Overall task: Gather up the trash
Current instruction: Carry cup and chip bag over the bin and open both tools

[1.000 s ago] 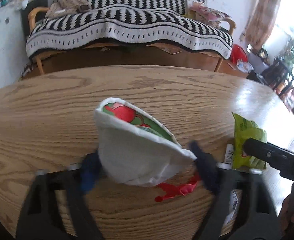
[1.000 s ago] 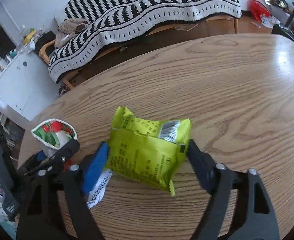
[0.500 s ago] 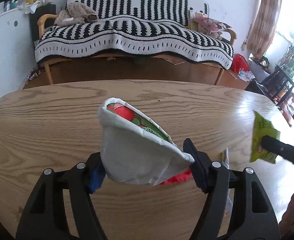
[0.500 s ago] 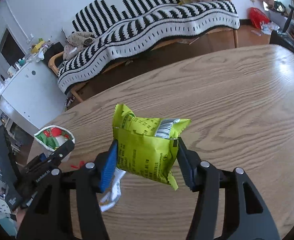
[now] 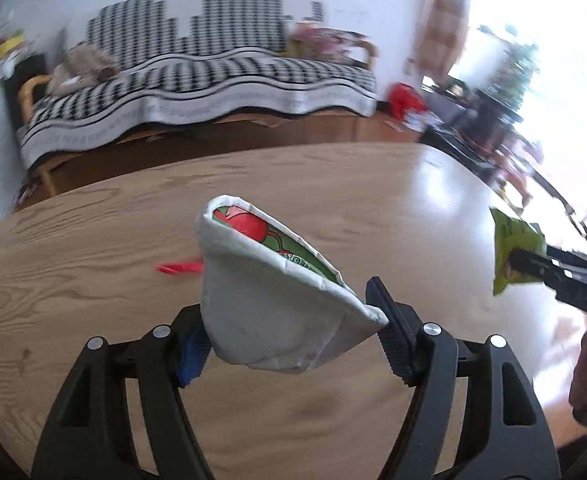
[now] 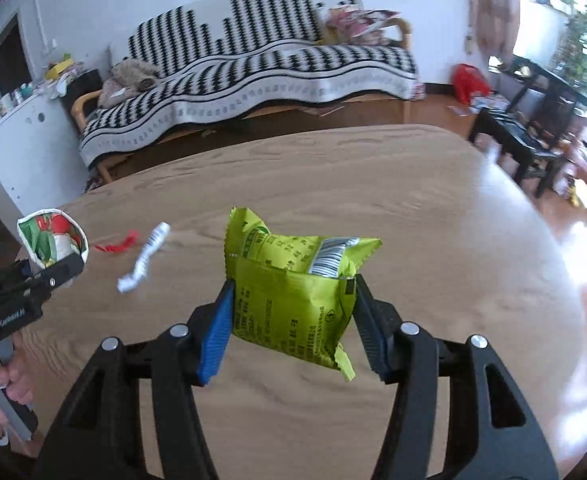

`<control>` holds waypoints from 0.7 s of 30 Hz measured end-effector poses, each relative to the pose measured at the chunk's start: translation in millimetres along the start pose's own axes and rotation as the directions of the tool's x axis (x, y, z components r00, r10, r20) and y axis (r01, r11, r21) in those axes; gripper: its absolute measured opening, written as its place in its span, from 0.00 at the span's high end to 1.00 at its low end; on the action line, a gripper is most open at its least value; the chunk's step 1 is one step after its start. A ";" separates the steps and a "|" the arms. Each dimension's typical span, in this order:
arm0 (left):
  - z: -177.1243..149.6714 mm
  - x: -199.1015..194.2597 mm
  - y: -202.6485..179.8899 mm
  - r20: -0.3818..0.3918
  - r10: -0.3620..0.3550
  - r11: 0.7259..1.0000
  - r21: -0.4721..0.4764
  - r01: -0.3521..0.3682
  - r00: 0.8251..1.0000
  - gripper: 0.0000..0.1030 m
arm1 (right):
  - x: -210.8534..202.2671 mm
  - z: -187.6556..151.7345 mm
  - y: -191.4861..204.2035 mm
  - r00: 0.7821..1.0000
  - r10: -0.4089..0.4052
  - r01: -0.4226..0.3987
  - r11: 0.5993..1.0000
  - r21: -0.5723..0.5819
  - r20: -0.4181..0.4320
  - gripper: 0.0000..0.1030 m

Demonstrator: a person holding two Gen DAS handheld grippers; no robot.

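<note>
1. At the far left, the left gripper [image 5: 289, 338] holds a squashed white paper cup [image 5: 269, 300] with a red and green print inside, lifted clear above the wooden table [image 6: 433, 208]; its pads press both sides.
2. Further right, a red scrap [image 6: 117, 244] and a crumpled white wrapper [image 6: 145, 258] lie on the table, just beside each other.
3. On the right, the right gripper [image 6: 289, 324] clamps a green snack bag [image 6: 293, 296] above the table.
4. Behind the table stands a sofa [image 6: 253, 72] under a black-and-white blanket.
</note>
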State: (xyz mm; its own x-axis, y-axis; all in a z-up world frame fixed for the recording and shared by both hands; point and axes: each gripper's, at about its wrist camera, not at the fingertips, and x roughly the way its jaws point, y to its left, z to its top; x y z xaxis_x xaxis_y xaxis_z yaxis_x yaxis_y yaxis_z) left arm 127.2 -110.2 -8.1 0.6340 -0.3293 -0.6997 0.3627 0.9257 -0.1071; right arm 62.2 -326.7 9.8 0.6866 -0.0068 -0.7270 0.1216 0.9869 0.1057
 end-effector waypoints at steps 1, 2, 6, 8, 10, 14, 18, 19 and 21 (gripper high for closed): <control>-6.5 -3.0 -18.1 -0.006 -0.021 0.999 0.026 0.022 1.000 0.33 | -13.0 -9.2 -13.1 1.000 -0.020 0.020 1.000 0.004 0.007 0.45; -11.4 -5.0 -30.8 -0.012 -0.037 0.998 0.044 0.037 0.999 0.33 | -22.2 -16.7 -21.9 0.999 -0.035 0.035 0.999 0.005 0.012 0.45; -35.5 -11.8 -98.4 -0.035 -0.113 0.982 0.149 0.117 0.993 0.33 | -54.4 -49.8 -65.3 0.997 -0.078 0.077 0.996 0.049 0.017 0.45; -44.5 -13.1 -124.6 -0.050 -0.156 0.972 0.172 0.162 0.987 0.33 | -64.7 -64.4 -84.6 0.996 -0.088 0.087 0.992 0.089 0.008 0.45; -53.8 -14.1 -151.5 -0.063 -0.190 0.960 0.198 0.199 0.980 0.33 | -74.9 -77.6 -98.6 0.994 -0.105 0.104 0.988 0.113 0.006 0.45; -65.5 -12.3 -195.2 -0.086 -0.243 0.935 0.244 0.257 0.966 0.33 | -100.0 -113.2 -138.7 0.991 -0.132 0.129 0.972 0.196 0.001 0.45; -79.8 -5.5 -234.1 -0.120 -0.294 0.902 0.293 0.316 0.948 0.33 | -118.3 -137.8 -167.0 0.986 -0.164 0.160 0.953 0.257 -0.007 0.45; -83.3 -3.2 -242.0 -0.131 -0.303 0.894 0.305 0.329 0.944 0.33 | -125.7 -144.8 -176.1 0.984 -0.181 0.175 0.945 0.276 -0.005 0.45; -87.4 1.3 -255.3 -0.147 -0.316 0.879 0.327 0.348 0.937 0.33 | -136.7 -156.7 -190.1 0.980 -0.198 0.190 0.932 0.308 -0.005 0.45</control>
State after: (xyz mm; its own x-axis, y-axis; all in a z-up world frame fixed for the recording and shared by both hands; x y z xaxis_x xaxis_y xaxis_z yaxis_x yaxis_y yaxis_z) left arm -24.3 -330.8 -43.5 0.3790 -0.5743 -0.7256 0.7626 0.6380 -0.1065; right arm -167.1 -488.1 -17.2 0.6455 -0.2015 -0.7367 0.4644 0.8694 0.1691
